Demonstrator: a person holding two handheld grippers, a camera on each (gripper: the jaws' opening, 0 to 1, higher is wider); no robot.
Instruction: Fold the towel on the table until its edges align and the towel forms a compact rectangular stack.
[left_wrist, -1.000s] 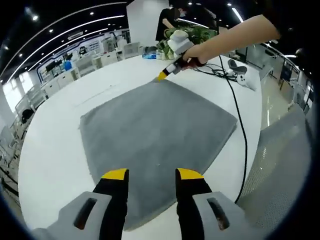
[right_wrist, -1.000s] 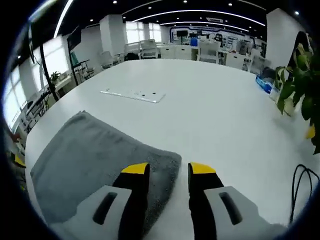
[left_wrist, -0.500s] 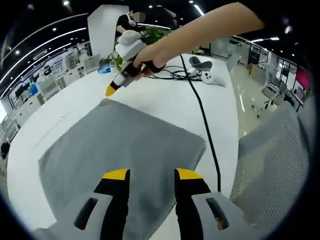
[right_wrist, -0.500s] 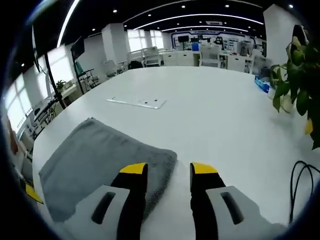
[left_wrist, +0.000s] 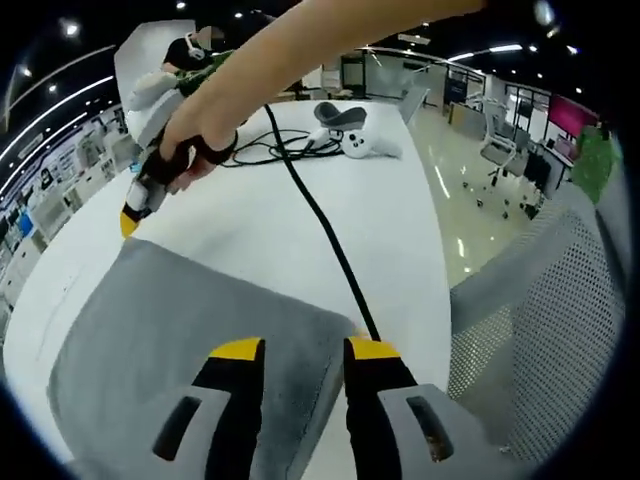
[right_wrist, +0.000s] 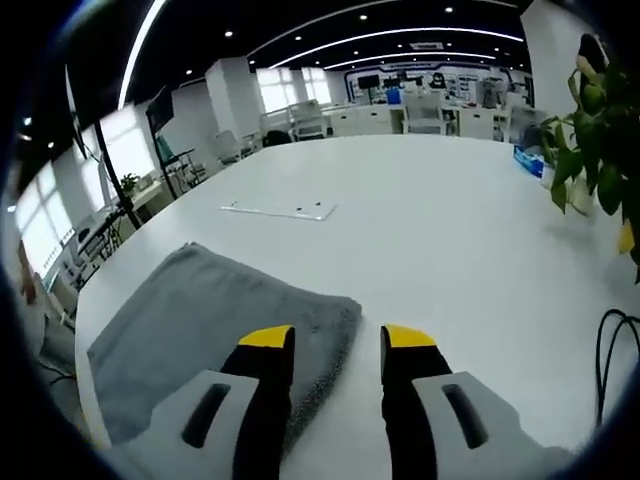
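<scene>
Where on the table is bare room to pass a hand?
Free: white table between the grey towel and the flat clear plate, also toward the plant. Crowded: black cable and white controller beside the towel.

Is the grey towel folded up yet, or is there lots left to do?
Nothing looks folded: the grey fleece towel lies spread flat in one layer on the white table. In hand: the left gripper and right gripper sit open at neighbouring towel corners. Left: gripping, folding it over, lining up the edges into a compact stack.
</scene>
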